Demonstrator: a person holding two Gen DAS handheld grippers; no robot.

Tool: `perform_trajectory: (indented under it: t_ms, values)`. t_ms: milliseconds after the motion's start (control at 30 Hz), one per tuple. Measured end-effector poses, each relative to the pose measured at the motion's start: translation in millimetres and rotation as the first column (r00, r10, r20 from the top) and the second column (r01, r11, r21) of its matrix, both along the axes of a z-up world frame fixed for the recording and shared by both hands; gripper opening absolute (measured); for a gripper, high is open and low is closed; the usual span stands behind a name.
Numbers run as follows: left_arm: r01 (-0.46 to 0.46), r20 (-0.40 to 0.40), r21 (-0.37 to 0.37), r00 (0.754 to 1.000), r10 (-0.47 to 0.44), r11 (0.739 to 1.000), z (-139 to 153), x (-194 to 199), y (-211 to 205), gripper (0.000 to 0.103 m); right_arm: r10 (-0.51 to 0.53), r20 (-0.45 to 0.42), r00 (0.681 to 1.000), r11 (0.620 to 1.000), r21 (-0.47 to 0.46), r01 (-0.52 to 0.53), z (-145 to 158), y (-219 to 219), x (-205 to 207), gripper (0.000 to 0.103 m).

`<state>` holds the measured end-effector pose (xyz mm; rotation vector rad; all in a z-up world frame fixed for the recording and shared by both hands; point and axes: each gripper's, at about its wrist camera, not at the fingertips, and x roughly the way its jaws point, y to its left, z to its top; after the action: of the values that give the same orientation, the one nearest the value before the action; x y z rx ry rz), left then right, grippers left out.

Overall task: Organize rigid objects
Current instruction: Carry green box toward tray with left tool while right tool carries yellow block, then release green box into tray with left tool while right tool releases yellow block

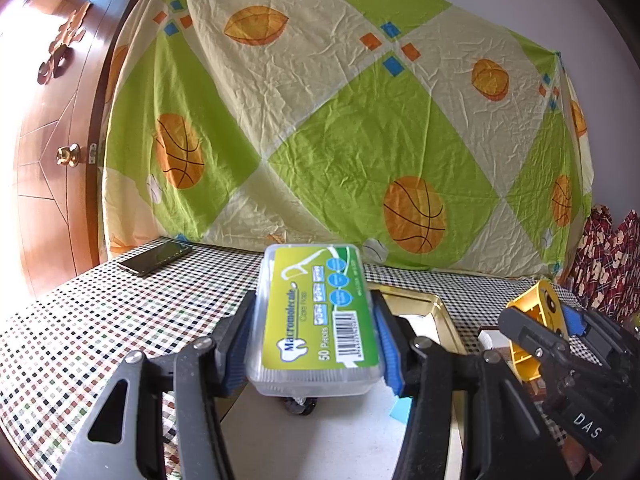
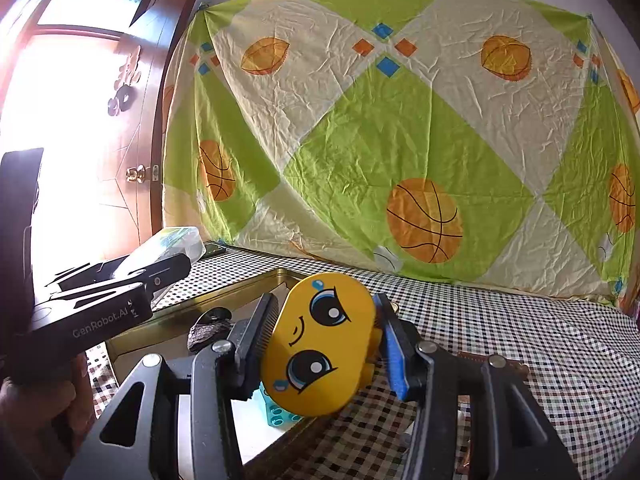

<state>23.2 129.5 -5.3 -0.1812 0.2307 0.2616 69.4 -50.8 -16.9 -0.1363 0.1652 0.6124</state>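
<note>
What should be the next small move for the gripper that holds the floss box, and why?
Probably lower the floss box a little into the gold tray and release it. The left gripper clamps the box in the air, right above the tray's open floor, while the right gripper holds the yellow face toy beside it.

tray (image 1: 436,308) largely hidden (floss box (image 1: 316,312) covering)

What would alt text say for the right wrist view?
The right tool grips a yellow toy with a cartoon face above a gold tray on a checkered tablecloth. At left, the left tool holds a clear plastic box; a basketball-print sheet hangs behind.
</note>
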Motion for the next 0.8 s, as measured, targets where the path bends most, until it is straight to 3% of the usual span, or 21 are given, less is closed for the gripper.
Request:
perform_trajectory:
  t_ms: [567, 800]
  values:
    - [-0.013, -0.033, 0.001, 0.999, 0.013, 1.0, -1.4, -0.3, 14.3, 0.053, 0.056, -0.006, 0.998, 0.998, -0.035, -0.056, -1.8, 28.4, -4.2, 0.051]
    - [0.023, -0.099, 0.03, 0.995, -0.02, 0.999, -2.9, 12.8, 12.9, 0.053, 0.071, -0.062, 0.996, 0.996, -0.055, -0.074, -5.9, 39.3, 9.4, 0.051]
